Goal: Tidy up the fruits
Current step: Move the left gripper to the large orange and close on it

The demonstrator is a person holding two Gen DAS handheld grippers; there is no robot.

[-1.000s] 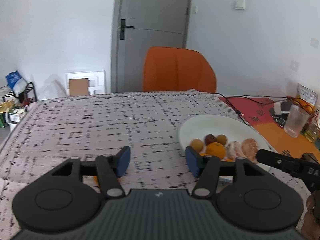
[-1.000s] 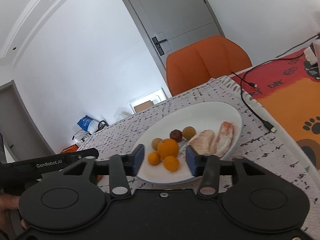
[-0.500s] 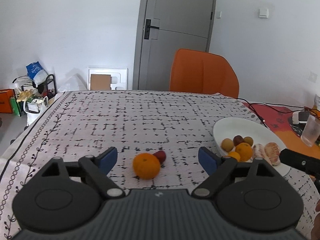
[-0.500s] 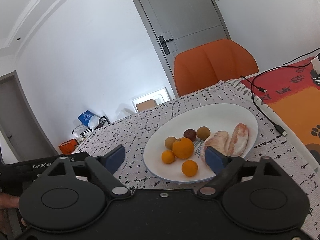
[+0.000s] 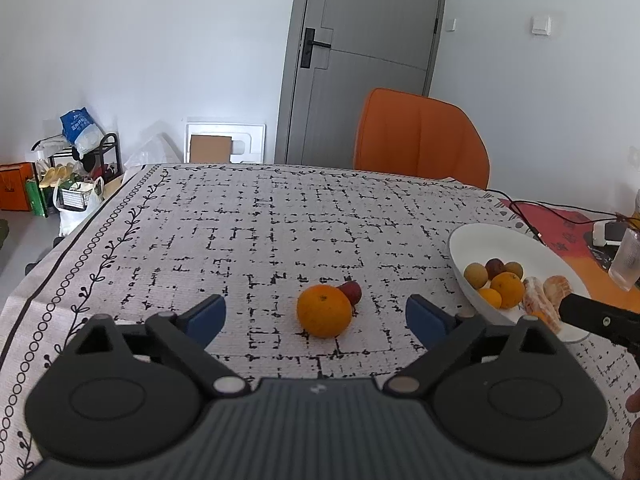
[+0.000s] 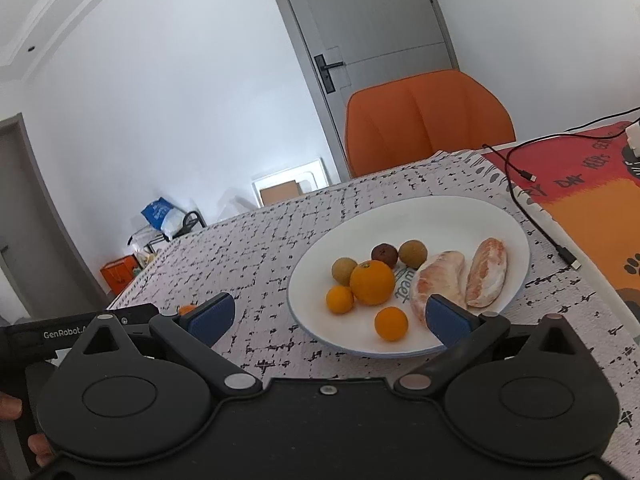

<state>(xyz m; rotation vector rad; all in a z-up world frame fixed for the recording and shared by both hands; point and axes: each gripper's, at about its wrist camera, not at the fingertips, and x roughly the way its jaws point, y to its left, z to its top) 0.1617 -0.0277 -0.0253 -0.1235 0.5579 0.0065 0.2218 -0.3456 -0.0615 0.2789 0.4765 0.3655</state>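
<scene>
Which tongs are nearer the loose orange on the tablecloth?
Left. The left tongs stand open just short of the orange, roughly centred on it. The right tongs face the white plate, off to the orange's right.

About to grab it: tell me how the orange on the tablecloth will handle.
The orange looks round, so a nudge would probably roll it. It touches a small red fruit, which would likely shift too. Its rind looks firm; a grip should probably hold.
</scene>
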